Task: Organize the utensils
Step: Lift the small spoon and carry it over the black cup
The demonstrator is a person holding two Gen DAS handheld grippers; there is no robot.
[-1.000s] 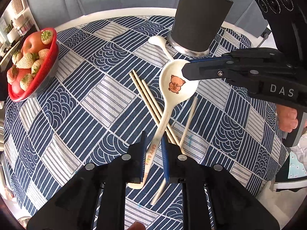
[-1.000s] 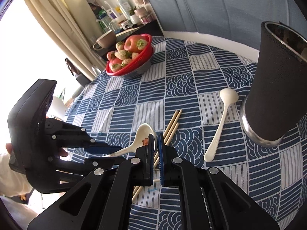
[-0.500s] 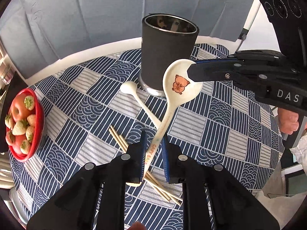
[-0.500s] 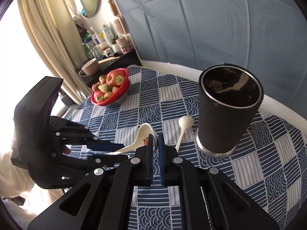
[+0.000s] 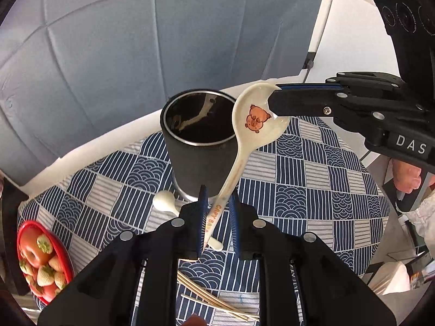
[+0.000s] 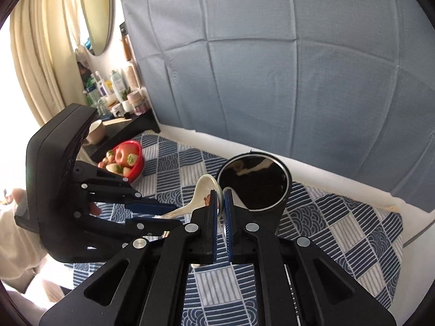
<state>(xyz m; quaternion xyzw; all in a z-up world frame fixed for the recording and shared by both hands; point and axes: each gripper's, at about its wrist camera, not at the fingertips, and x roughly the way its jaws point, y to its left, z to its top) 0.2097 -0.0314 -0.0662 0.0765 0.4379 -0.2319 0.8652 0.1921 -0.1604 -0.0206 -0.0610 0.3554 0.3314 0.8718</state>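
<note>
Ceramic bear spoon is airborne, pinched at both ends: left gripper clamps the printed handle, right gripper is clenched on the bowl rim, bowl beside the mouth of the black holder cup. Risk: two grips pulling unevenly could twist the glazed spoon loose, or the bowl clips the cup rim and tips the cup. Plain white spoon and chopsticks lie on the checked cloth, both partly hidden by fingers; cup contents are only murky reflections.
</note>
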